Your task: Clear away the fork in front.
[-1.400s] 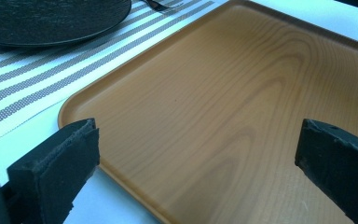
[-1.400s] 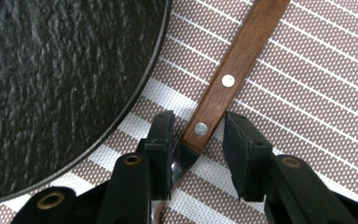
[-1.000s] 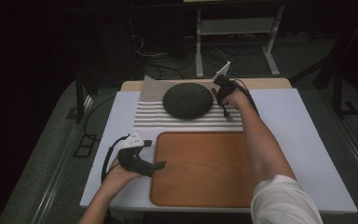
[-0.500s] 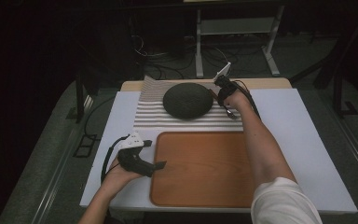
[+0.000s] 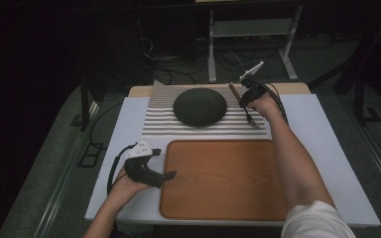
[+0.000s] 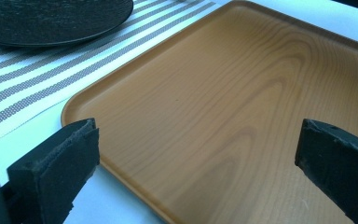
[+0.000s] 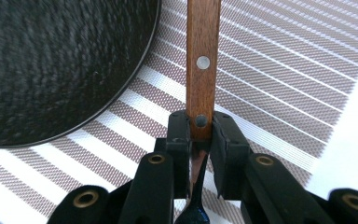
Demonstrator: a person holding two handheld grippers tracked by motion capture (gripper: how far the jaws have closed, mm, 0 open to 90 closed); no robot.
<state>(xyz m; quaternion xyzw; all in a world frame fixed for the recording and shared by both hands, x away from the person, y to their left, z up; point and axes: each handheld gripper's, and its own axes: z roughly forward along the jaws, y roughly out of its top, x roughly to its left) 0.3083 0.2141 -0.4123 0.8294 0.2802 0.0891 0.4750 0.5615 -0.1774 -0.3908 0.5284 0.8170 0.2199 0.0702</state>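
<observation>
My right gripper (image 5: 246,95) is shut on a wooden-handled fork (image 5: 250,118), held above the right part of the striped placemat (image 5: 203,128). Its metal end hangs toward the mat and its handle (image 7: 203,56) points up and away between the jaws of the right gripper (image 7: 200,123). A black plate (image 5: 200,106) lies on the mat just left of the fork, also seen as the plate (image 7: 51,60). My left gripper (image 5: 170,174) rests at the left edge of the wooden tray (image 5: 228,198). The left gripper (image 6: 196,154) stands open over the tray (image 6: 223,93), holding nothing.
The white table top (image 5: 322,148) carries the placemat at the back and the tray at the front. Cables trail from both grippers. Metal stands (image 5: 248,29) and dark floor lie beyond the table's far edge.
My right hand has risen and shifted slightly right with the fork, lifting it off the placemat. The left hand has stayed still.
</observation>
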